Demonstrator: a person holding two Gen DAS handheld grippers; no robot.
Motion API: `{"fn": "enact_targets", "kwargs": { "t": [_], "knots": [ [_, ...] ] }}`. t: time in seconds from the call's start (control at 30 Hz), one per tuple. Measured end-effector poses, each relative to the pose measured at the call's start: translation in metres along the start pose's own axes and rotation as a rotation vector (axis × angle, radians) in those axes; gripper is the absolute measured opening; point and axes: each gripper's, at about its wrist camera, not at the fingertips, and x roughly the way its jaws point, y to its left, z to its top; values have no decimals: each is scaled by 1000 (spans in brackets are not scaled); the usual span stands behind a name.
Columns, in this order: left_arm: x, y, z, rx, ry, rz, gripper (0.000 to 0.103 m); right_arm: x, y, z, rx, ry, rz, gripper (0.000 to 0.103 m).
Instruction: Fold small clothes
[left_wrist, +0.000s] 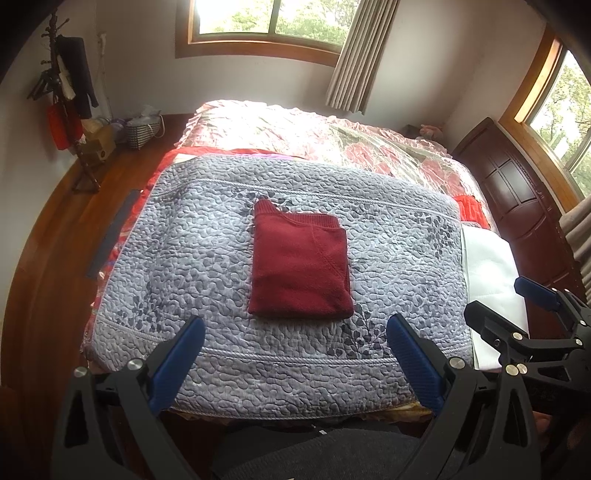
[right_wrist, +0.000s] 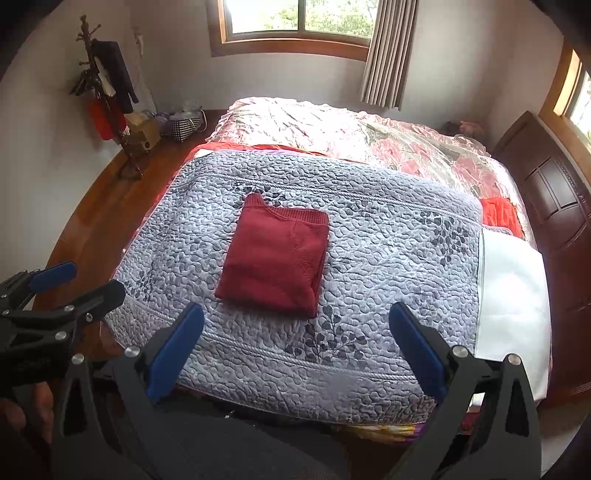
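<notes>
Sweater: dark red knitted sweater (left_wrist: 299, 264), folded into a compact rectangle, lying flat in the middle of the grey quilted bedspread (left_wrist: 177, 258) on the bed, ribbed edge toward the far side.
Left gripper (left_wrist: 295, 345): wide apart, holding nothing, hovering over the near edge of the bed, clear of the sweater.
Right gripper (right_wrist: 295, 339): also wide apart and empty, just beside the left one, near the same edge.
Stage: folding looks finished, judged from the tidy shape; possibly only a last smoothing or moving away remaining.
Risk, layers: pinching only the top layer could pull the fold open again.
Risk, far corner: small flap sticking out at the far left corner; catching it could drag the whole pile askew.
Risk, bedspread: soft and wrinkled; pushing down or sliding could shift the bedspread together with the sweater.
Risk, white cloth (right_wrist: 513, 295): near the right side, apart from the sweater; little danger.
</notes>
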Motion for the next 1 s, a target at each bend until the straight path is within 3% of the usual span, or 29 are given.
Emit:
{"fn": "enact_targets", "kwargs": {
  "t": [1.0],
  "knots": [
    [0, 0, 10, 9, -20, 21, 99, 4, 1, 7, -16, -2, -9, 100]
  ]
}}
